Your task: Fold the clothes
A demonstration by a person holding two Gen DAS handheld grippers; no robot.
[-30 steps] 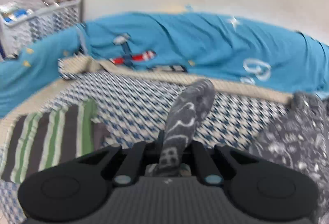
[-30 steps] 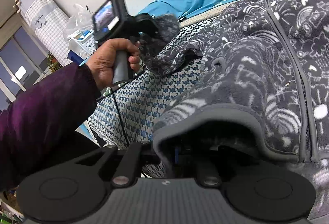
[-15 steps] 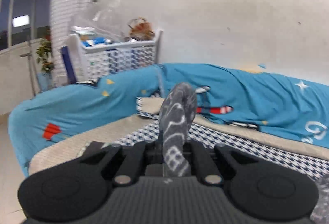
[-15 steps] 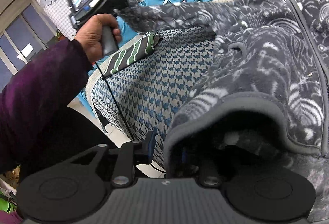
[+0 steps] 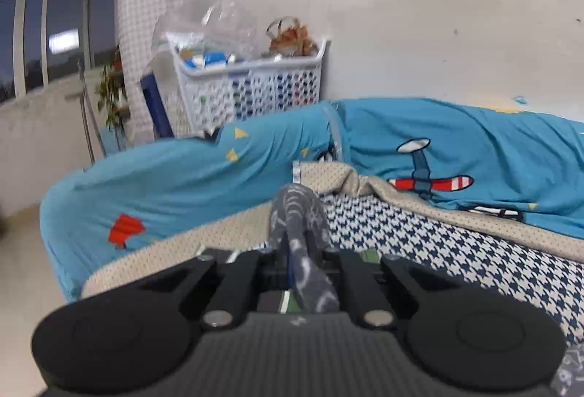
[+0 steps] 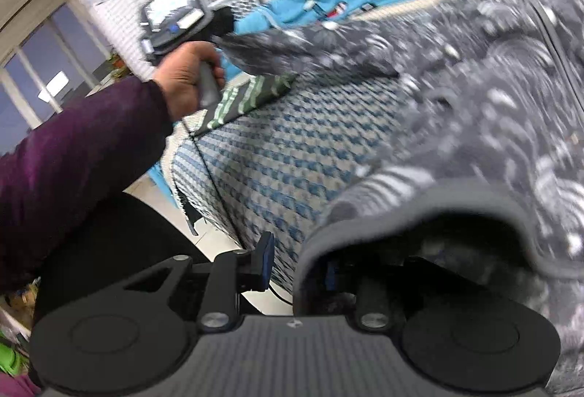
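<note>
A: What is held at the near end?

B: The hem of the dark grey fleece jacket with white doodle print (image 6: 474,127) is draped over the right gripper (image 6: 330,278). One blue-padded finger (image 6: 265,260) is exposed beside the hem, the other is hidden under cloth, so how far the jaws stand apart cannot be told.

A: And the left gripper (image 5: 300,263)?

B: It is closed down on the jacket's grey sleeve cuff (image 5: 299,214), which sticks up between its fingers. In the right wrist view the sleeve is seen stretched out sideways above the blue-and-white houndstooth bed cover (image 6: 292,156).

A: What lies beyond?

B: A green-striped folded garment (image 6: 241,97), then the turquoise printed quilt (image 5: 456,149) and a white plastic basket (image 5: 255,83) (against the wall).

A: What could go wrong?

B: The hem could probably be lost if it is merely draped, not pinched. Overstretching could drag the jacket body askew.
</note>
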